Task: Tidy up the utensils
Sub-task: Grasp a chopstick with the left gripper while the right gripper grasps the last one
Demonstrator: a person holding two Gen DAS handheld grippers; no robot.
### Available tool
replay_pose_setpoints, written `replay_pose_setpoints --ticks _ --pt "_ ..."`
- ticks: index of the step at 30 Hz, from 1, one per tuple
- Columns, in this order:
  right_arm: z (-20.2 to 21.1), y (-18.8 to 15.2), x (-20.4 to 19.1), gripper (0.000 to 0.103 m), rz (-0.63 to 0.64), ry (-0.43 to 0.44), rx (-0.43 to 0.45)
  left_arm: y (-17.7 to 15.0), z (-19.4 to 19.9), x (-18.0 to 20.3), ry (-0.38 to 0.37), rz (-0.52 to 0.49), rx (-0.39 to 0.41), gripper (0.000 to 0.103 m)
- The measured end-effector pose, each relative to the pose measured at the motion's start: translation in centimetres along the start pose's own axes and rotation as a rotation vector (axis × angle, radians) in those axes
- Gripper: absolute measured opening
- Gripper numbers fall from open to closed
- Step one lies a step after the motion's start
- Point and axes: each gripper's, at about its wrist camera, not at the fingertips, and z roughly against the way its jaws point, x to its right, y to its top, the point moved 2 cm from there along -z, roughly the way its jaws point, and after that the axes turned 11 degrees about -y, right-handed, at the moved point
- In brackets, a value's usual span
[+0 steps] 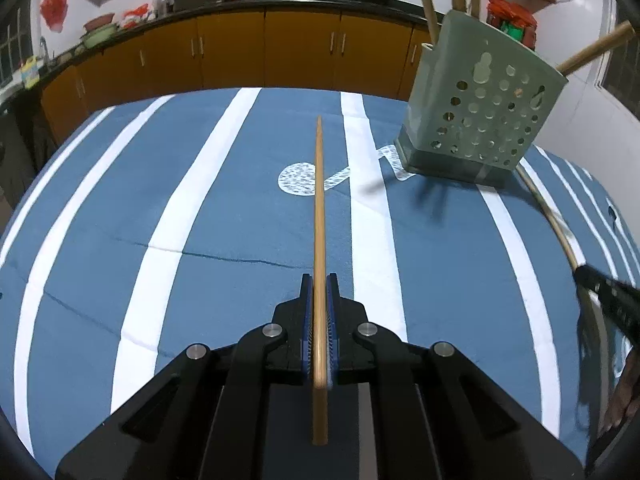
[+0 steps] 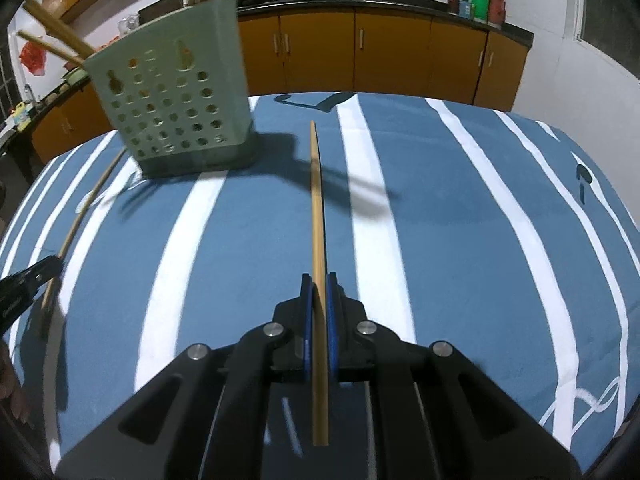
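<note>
1. Chopstick, bamboo (image 1: 319,216): pinched in the left gripper (image 1: 319,292), jaws closed on its thick end, tip pointing ahead. Light, stiff, smooth; likely to pivot.
2. Utensil holder (image 1: 480,108): pale green perforated plastic, ahead-right, chopsticks inside.
3. Second chopstick (image 2: 317,216): clamped likewise in the right gripper (image 2: 319,292); holder ahead-left.
4. Tablecloth (image 2: 460,240): blue, white-striped fabric, below.

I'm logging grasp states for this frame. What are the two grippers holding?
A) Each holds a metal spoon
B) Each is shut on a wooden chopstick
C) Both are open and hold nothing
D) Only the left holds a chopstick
B: the left gripper is shut on a chopstick, and the right gripper is shut on another chopstick, near the green utensil holder.
</note>
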Motion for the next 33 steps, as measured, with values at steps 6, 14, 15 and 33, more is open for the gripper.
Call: replay_pose_setpoints --ticks 6,14,15,33 --pt "-0.37 -0.08 0.08 0.009 0.012 -0.019 0.020 0.17 -0.08 -0.24 -0.013 0.013 0.003 0.008" --pt "-0.45 -0.16 0.15 0.010 0.009 -0.019 0.030 0.15 -0.15 -0.31 -0.026 0.027 0.005 0.008" --pt "-0.44 -0.17 0.14 0.010 0.009 -0.019 0.030 0.15 -0.16 -0.26 -0.024 0.026 0.005 0.008" --pt "-0.48 -0.23 0.13 0.010 0.004 -0.013 0.029 0.16 -0.17 -0.20 -0.013 0.017 0.003 0.009"
